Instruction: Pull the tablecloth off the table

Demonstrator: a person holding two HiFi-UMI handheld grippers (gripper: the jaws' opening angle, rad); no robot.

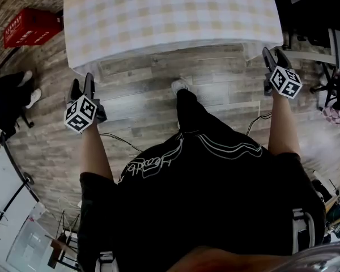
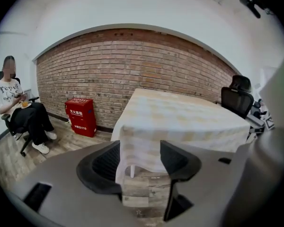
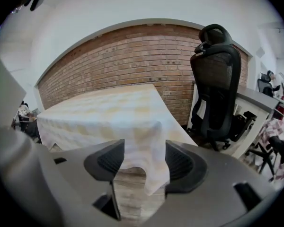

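A pale yellow-and-white checked tablecloth (image 1: 170, 16) covers the table at the top of the head view and hangs over its near edge. My left gripper (image 1: 81, 86) is just below the cloth's near left corner (image 1: 78, 67), with its jaws open. In the left gripper view that hanging corner (image 2: 132, 150) shows in the gap of the left gripper (image 2: 140, 161), and the pads do not press on it. My right gripper (image 1: 275, 56) is at the near right corner, also open. In the right gripper view the drooping corner (image 3: 151, 169) hangs in the gap of the right gripper (image 3: 144, 162), ungripped.
A red box (image 1: 31, 27) stands by the brick wall at the left. A person (image 2: 19, 112) sits on a chair beyond it. A black office chair (image 3: 217, 79) is to the right of the table. Cables (image 1: 119, 140) lie on the wood floor near my foot (image 1: 180, 85).
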